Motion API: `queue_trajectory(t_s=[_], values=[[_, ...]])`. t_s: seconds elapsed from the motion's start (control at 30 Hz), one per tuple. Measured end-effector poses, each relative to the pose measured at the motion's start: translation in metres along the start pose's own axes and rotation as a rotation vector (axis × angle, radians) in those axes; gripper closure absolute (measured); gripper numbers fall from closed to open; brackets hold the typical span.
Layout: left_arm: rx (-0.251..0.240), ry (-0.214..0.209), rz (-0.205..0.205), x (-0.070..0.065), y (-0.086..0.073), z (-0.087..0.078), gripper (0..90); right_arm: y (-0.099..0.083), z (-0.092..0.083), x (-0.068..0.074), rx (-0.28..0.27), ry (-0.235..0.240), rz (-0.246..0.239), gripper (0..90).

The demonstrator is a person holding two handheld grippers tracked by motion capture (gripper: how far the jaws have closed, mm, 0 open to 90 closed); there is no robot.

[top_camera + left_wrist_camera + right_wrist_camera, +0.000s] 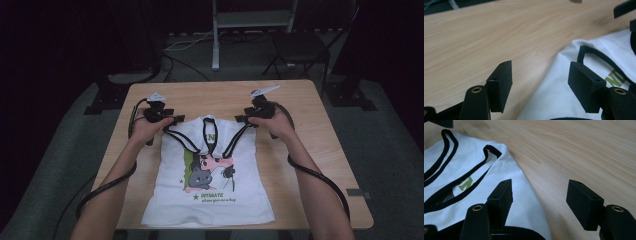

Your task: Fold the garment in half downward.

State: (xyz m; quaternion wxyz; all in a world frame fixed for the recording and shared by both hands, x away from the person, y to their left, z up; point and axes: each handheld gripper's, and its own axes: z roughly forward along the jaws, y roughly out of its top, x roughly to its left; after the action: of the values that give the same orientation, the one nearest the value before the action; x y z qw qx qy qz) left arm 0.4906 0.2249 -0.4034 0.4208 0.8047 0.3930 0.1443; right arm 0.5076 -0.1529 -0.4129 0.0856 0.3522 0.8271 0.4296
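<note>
At the left of the high view, the left claw (pixel 172 120) sits low over the wooden tabletop (pixel 300 100) at the left shoulder of a white sleeveless top (pixel 210 195) trimmed in black, which lies flat and face up with its cartoon print (pixel 207 172) showing, its hem toward the person and its neckline toward the far edge. In the left gripper view the jaws stand apart, one over bare wood and the other over the white cloth near the black-edged strap (pixel 596 53); no pad presses on fabric, so this claw is open and holds nothing. Moving right, the garment looks spread and fairly smooth, with no fold made in it yet. At the right shoulder, the right claw (pixel 242 120) mirrors the first: in the right gripper view its jaws gape, one above the cloth edge by the armhole trim (pixel 491 148) and the other above the wood, gripping nothing. As I read it, the work is at its start: both claws are placed to pinch the shoulders, and the grasp plus every fold remains to be done.
</note>
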Motion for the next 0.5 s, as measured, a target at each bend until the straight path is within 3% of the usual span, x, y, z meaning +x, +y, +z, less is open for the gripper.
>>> queue_trajectory(t_s=[0.27,0.33,0.5], values=[[0.078,-0.030,0.037,0.004,-0.003,0.009,42.2,-0.004,0.003,-0.002,0.038,0.015,-0.008,41.6],[0.098,-0.015,0.048,0.006,-0.007,0.010,42.2,-0.005,0.002,-0.004,0.041,0.023,-0.005,44.0],[0.103,-0.030,0.031,0.009,-0.011,0.011,43.0,-0.006,0.002,-0.003,0.050,0.025,-0.033,50.9]])
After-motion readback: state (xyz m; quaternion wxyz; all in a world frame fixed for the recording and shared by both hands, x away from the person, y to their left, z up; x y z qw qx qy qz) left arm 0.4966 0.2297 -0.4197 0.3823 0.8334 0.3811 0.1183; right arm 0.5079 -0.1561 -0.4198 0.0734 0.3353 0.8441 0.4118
